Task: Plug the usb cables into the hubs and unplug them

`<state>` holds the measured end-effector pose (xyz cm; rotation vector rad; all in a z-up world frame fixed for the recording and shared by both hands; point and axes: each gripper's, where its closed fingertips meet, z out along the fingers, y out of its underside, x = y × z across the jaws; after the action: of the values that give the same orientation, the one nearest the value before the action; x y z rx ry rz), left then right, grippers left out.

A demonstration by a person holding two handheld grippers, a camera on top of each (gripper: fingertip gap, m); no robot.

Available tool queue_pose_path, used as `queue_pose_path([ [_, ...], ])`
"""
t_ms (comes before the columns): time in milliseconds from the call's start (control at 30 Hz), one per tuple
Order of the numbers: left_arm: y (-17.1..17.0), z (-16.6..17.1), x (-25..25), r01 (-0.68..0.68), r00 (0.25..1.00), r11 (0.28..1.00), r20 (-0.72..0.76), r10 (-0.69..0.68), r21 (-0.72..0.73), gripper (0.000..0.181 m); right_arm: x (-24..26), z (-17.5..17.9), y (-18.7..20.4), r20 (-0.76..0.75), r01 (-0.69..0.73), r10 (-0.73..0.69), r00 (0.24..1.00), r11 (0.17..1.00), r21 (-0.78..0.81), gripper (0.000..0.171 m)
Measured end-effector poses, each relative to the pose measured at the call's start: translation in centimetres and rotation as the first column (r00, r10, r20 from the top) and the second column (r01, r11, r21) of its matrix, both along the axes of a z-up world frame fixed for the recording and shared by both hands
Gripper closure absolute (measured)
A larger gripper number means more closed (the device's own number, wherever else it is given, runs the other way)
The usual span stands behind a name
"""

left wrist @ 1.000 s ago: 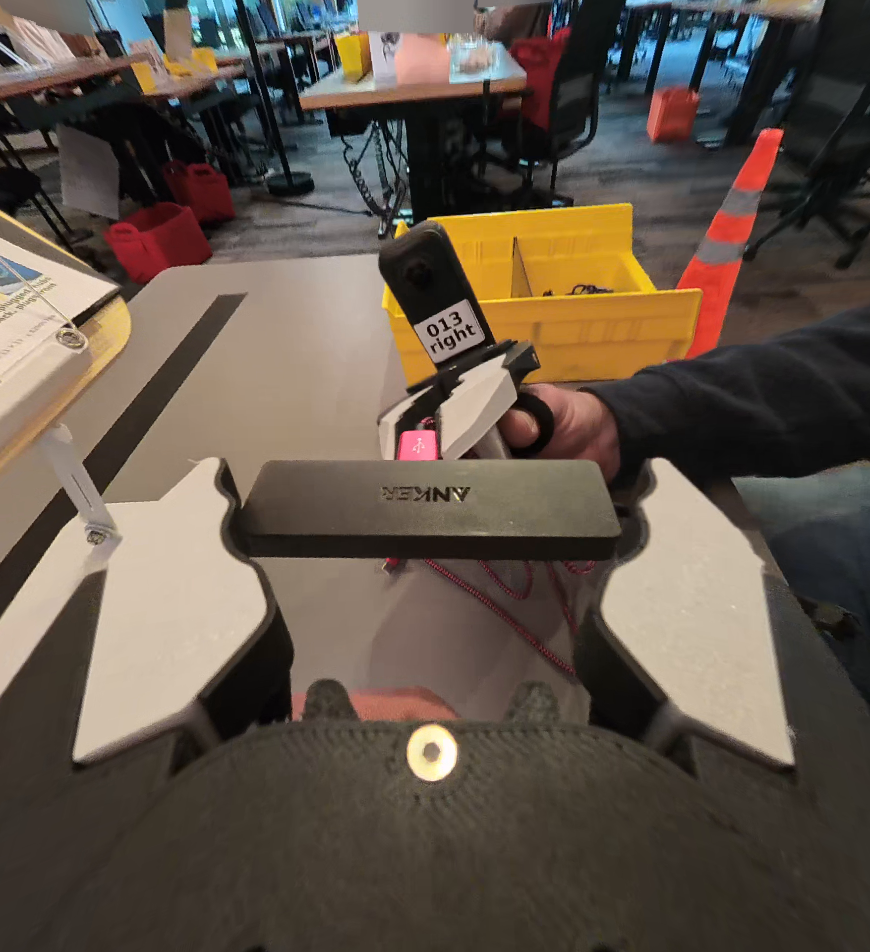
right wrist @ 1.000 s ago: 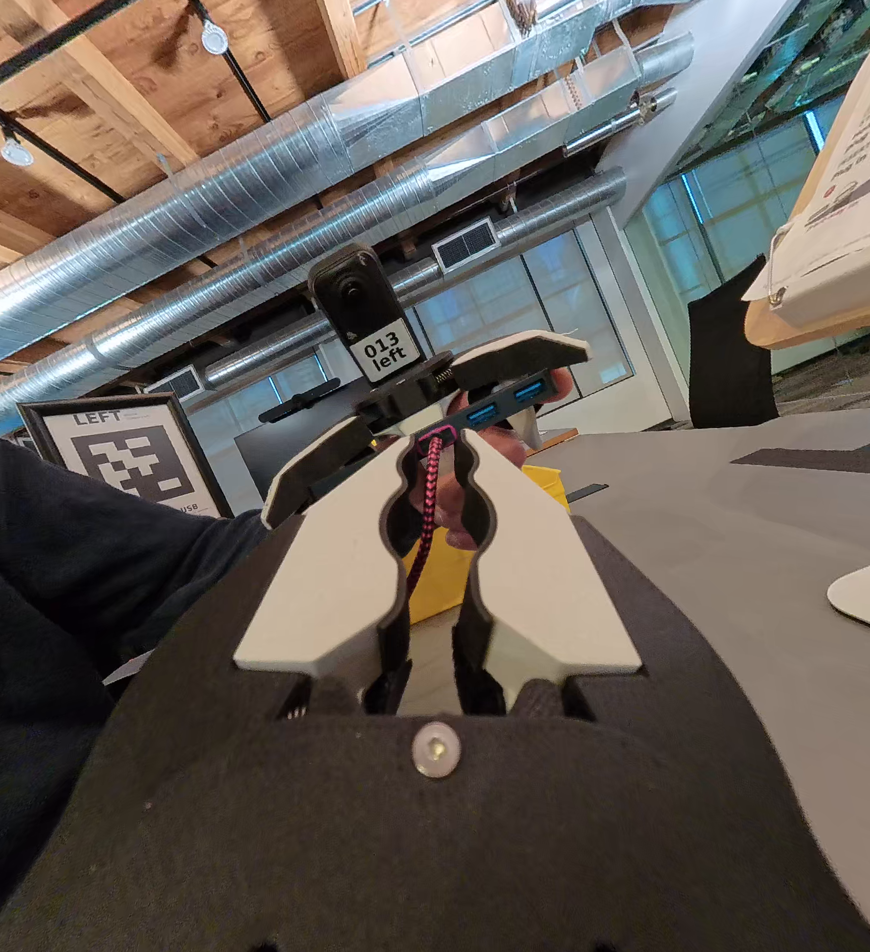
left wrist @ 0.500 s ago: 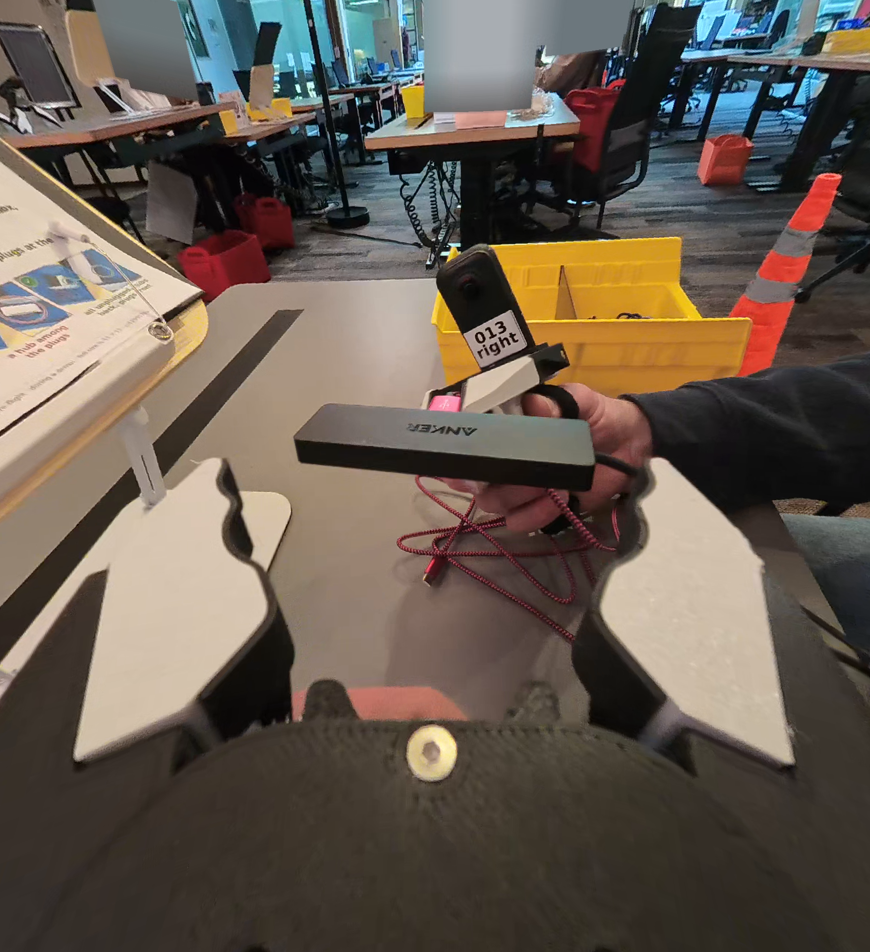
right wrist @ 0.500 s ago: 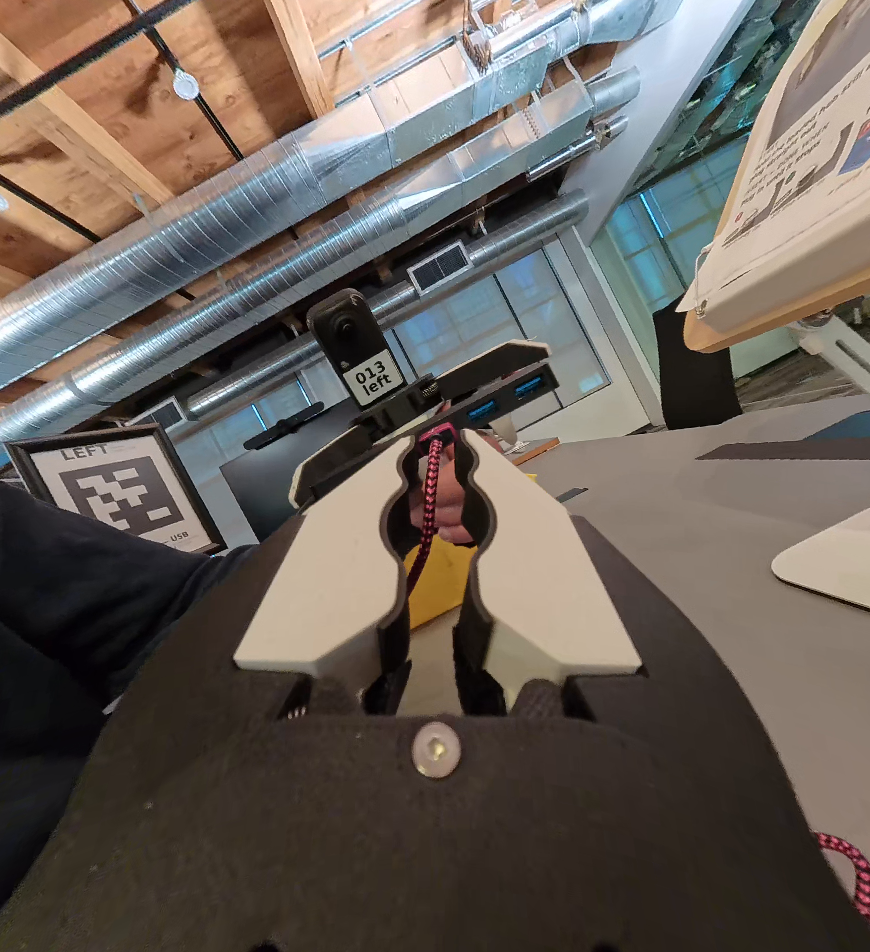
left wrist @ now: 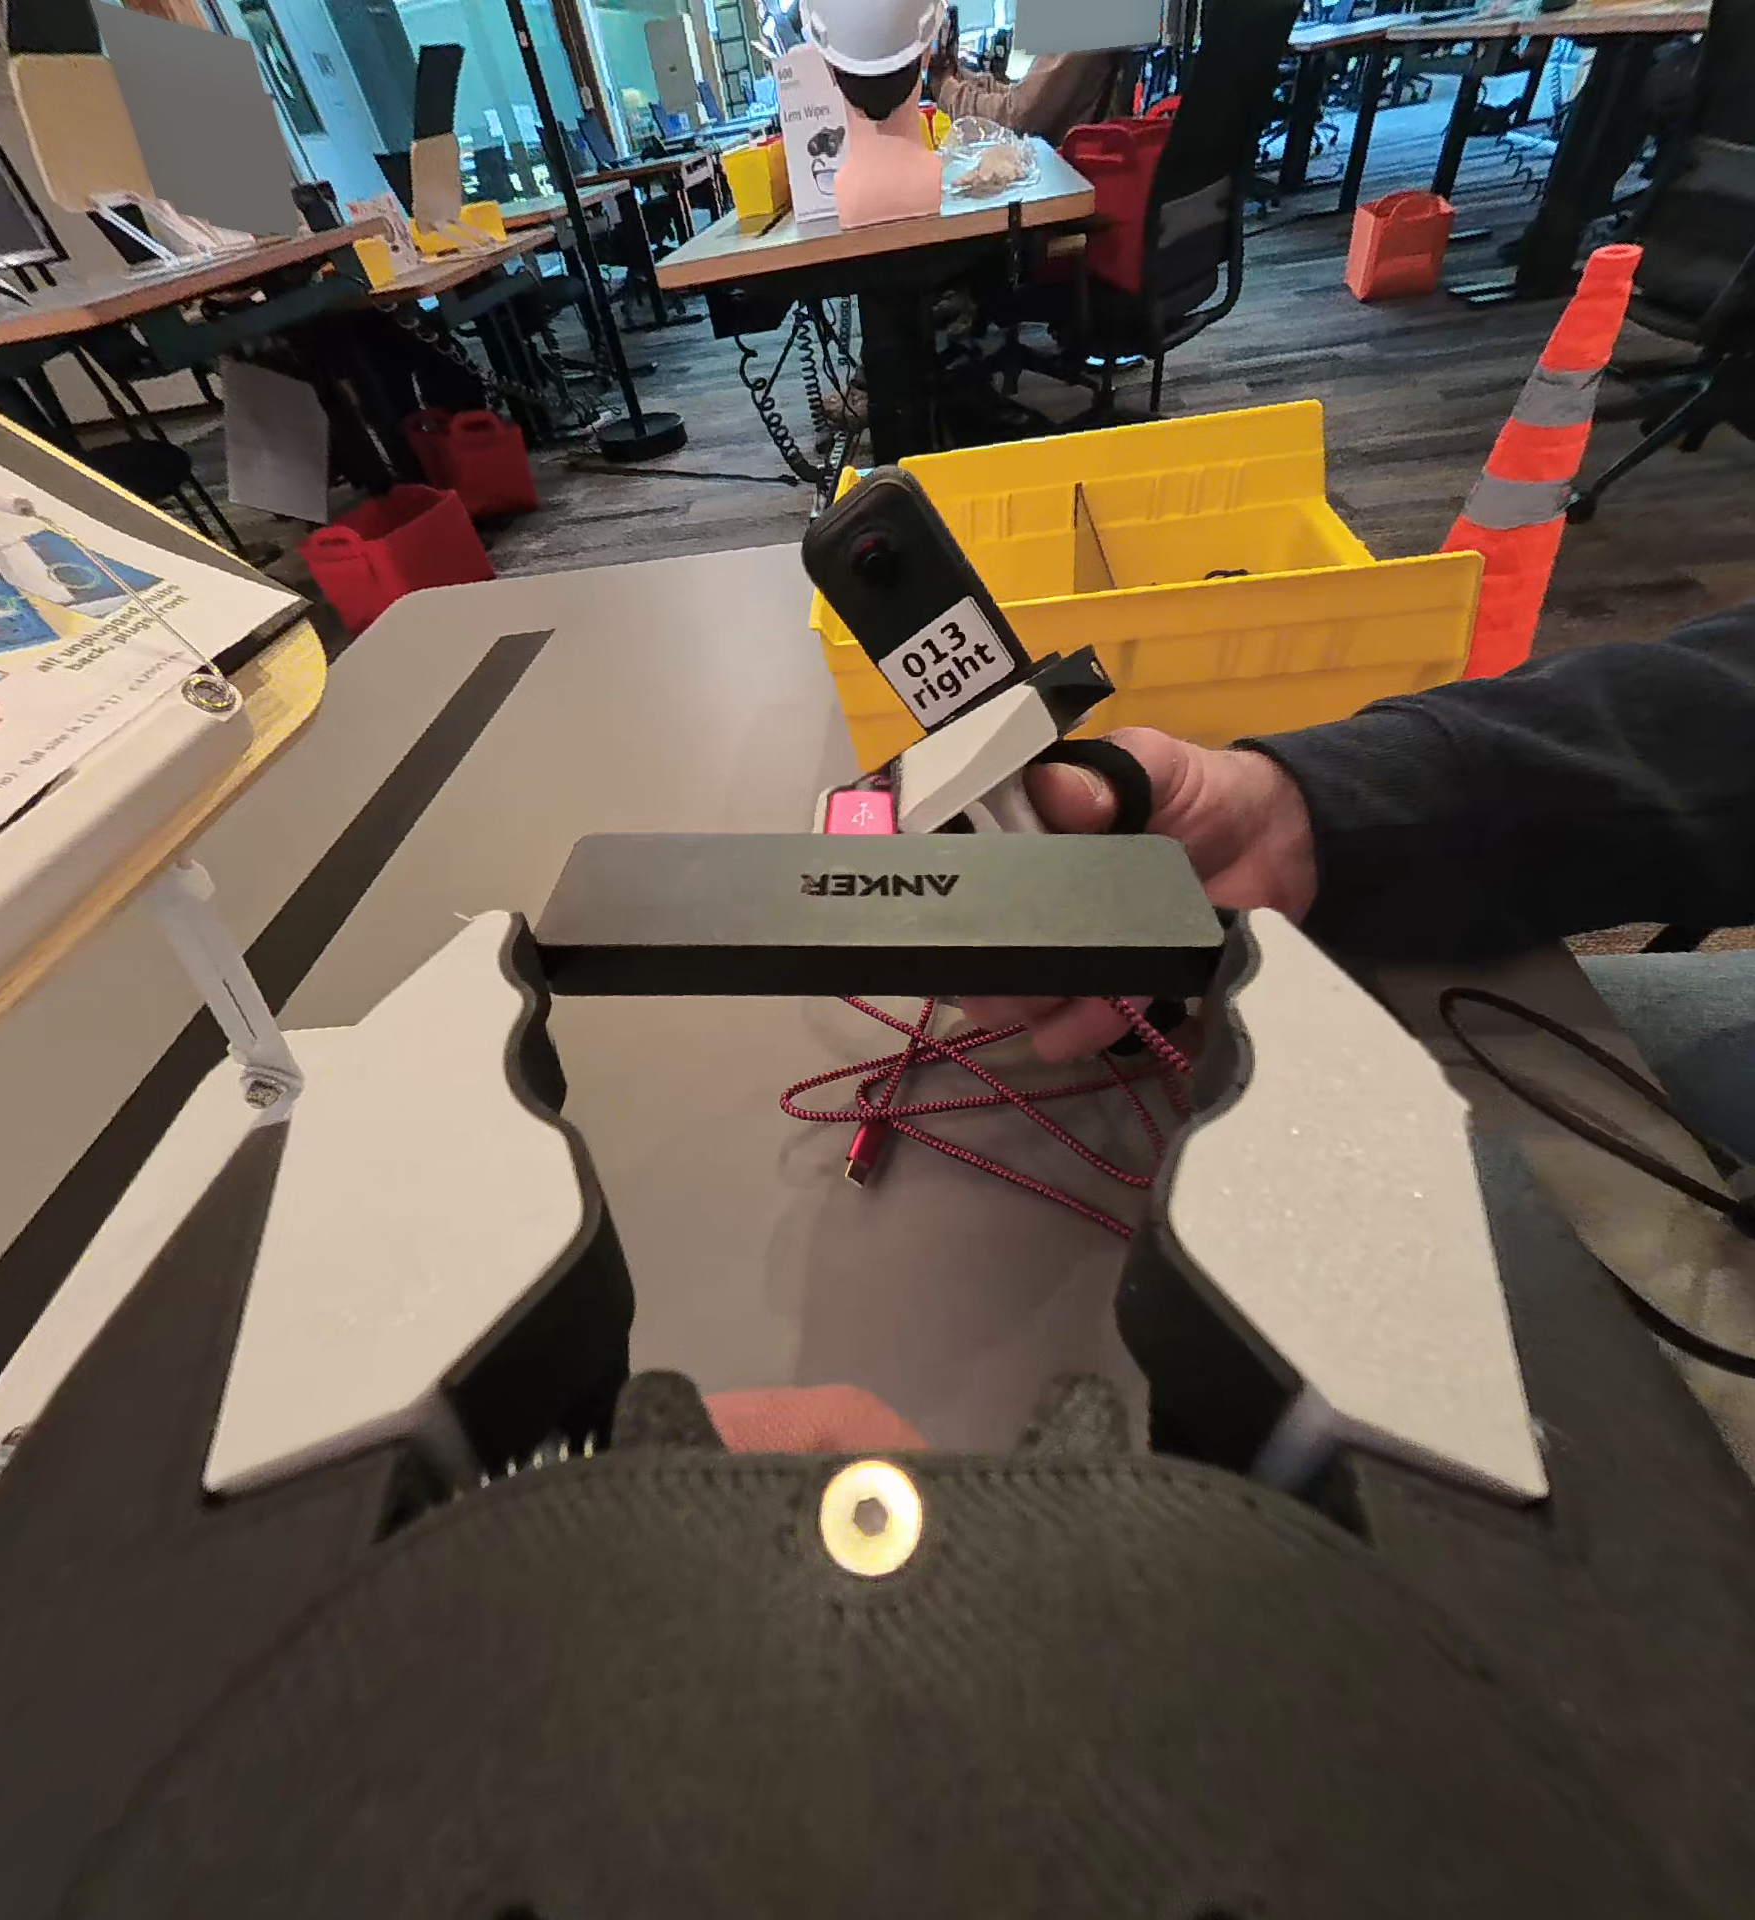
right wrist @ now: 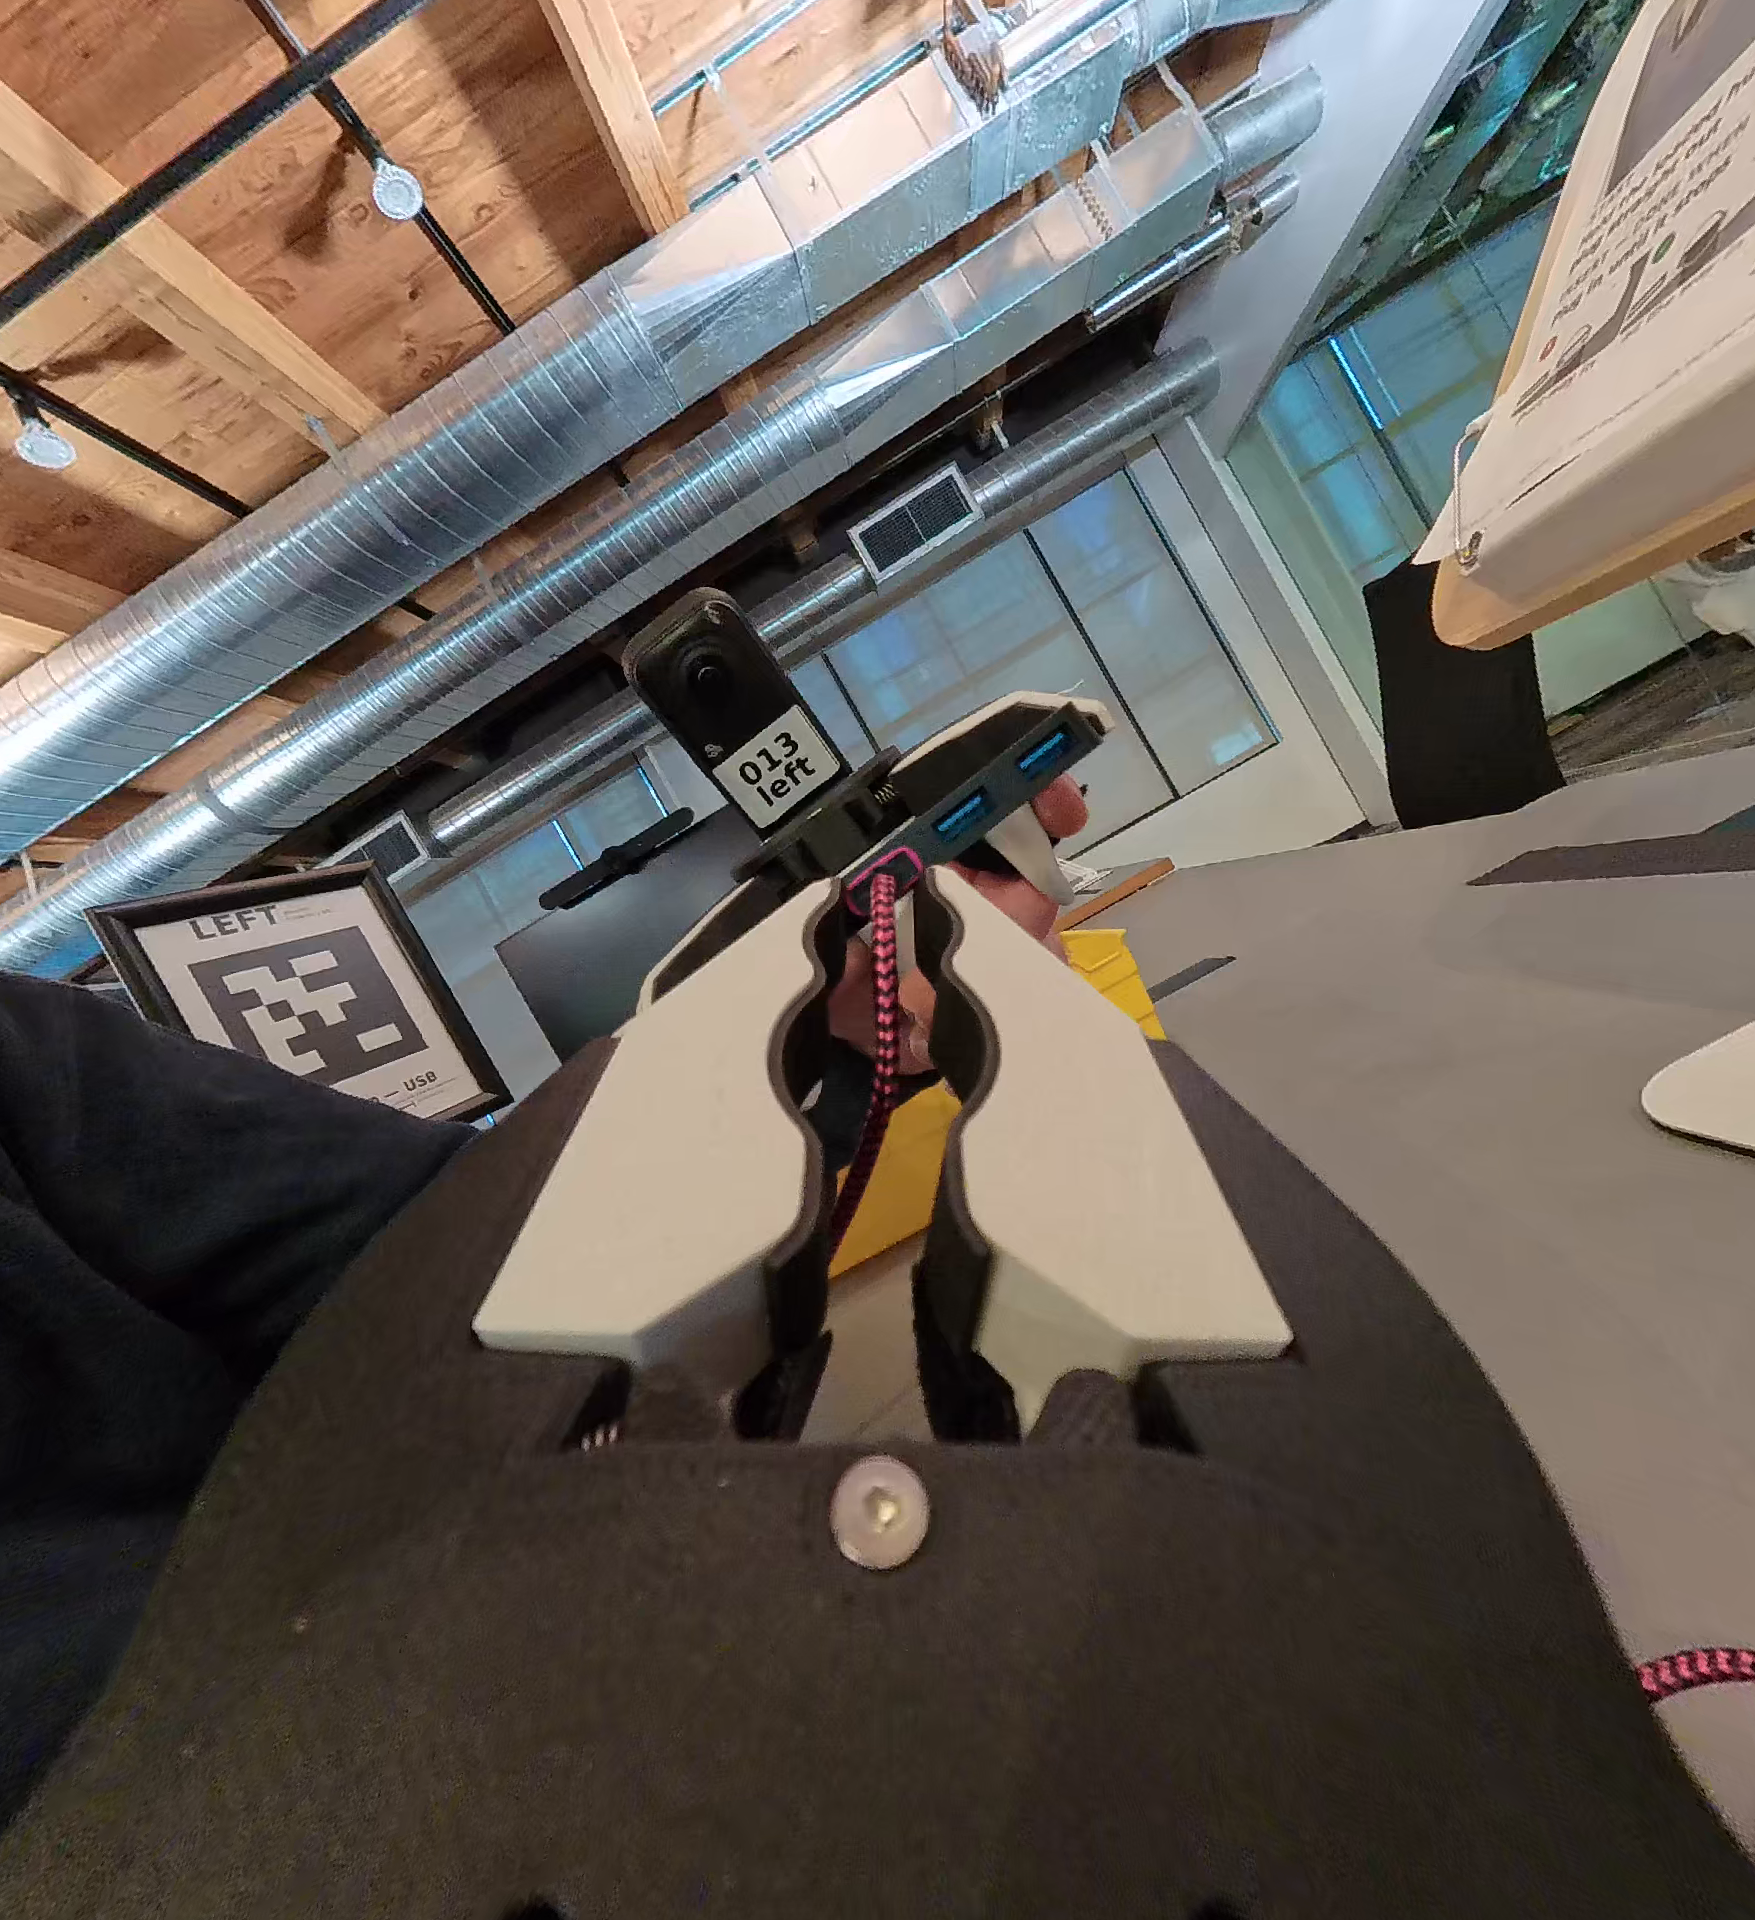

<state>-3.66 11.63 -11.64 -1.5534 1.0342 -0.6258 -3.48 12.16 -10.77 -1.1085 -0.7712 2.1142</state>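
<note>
In the left wrist view my left gripper (left wrist: 878, 935) is shut on a black USB hub (left wrist: 873, 904), gripped end to end between the fingertips above the grey table (left wrist: 644, 707). Beyond it my right gripper (left wrist: 914, 805) holds a pink USB plug (left wrist: 857, 812) against the hub's far edge. In the right wrist view my right gripper (right wrist: 883, 888) is shut on that plug (right wrist: 881, 868), which meets the hub's (right wrist: 998, 779) port face beside two blue ports. I cannot tell how deep it sits. The pink braided cable (left wrist: 966, 1091) lies looped on the table.
A yellow bin (left wrist: 1164, 634) stands at the table's far edge, with an orange cone (left wrist: 1548, 436) behind it. A sign board (left wrist: 73, 665) on a white stand (right wrist: 1746, 1091) is on the left. A thin black cable loop (left wrist: 1631, 1143) lies at the right. Both grippers' tips are close together, under 4 cm apart.
Half a second ago the hub sat a little beyond my left fingertips; now it lies between them again. Both views have tilted. The right gripper has stayed shut on the plug.
</note>
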Motion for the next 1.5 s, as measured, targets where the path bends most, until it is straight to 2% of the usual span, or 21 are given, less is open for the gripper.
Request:
queue_pose_path([
  [200,0.1,0.4,-0.2,0.014,0.998,0.996,0.058,-0.01,-0.084,0.063,-0.2,-0.1,0.0,0.025,0.016,-0.017,1.0,0.999,0.04,0.161],
  [400,-0.1,1.0,-0.5,0.064,0.989,0.974,0.141,-0.034,-0.216,0.063,-0.4,-0.3,-0.1,0.095,0.061,-0.082,0.992,0.977,0.206,0.16],
  [533,-0.3,1.1,-0.5,0.097,0.982,0.96,0.184,-0.049,-0.263,0.064,0.3,0.5,0.4,0.07,0.1,-0.122,0.99,0.961,0.258,0.157],
  [667,-0.4,0.8,-0.3,0.114,0.971,0.955,0.233,-0.049,-0.274,0.064,-0.1,-0.8,0.0,0.153,0.056,-0.11,0.982,0.945,0.323,0.156],
  [900,-0.3,0.5,0.2,0.115,0.956,0.956,0.293,-0.033,-0.27,0.064,-0.5,-3.7,-0.9,0.252,-0.015,-0.069,0.965,0.948,0.318,0.143],
  [1000,-0.1,0.6,0.6,0.109,0.956,0.959,0.293,-0.028,-0.261,0.064,-0.5,-3.4,-1.3,0.215,-0.026,-0.038,0.976,0.958,0.286,0.158],
  [1133,-0.2,1.3,0.7,0.112,0.947,0.967,0.32,-0.033,-0.23,0.065,-0.5,-2.8,-1.5,0.164,-0.02,-0.024,0.986,0.965,0.26,0.159],
  [1267,-0.2,1.1,0.8,0.076,0.961,0.975,0.274,-0.017,-0.208,0.058,-0.3,-2.8,-1.6,0.161,-0.034,-0.008,0.987,0.967,0.252,0.159],
  [1333,-0.1,0.6,0.8,0.054,0.976,0.979,0.218,-0.01,-0.197,0.05,-0.3,-2.9,-1.7,0.171,-0.044,-0.001,0.985,0.966,0.256,0.159],
  [1500,-0.2,-0.2,1.1,0.034,0.995,0.984,0.1,-0.017,-0.176,0.043,-0.5,-3.3,-1.8,0.2,-0.052,0.0,0.98,0.966,0.255,0.159],
])
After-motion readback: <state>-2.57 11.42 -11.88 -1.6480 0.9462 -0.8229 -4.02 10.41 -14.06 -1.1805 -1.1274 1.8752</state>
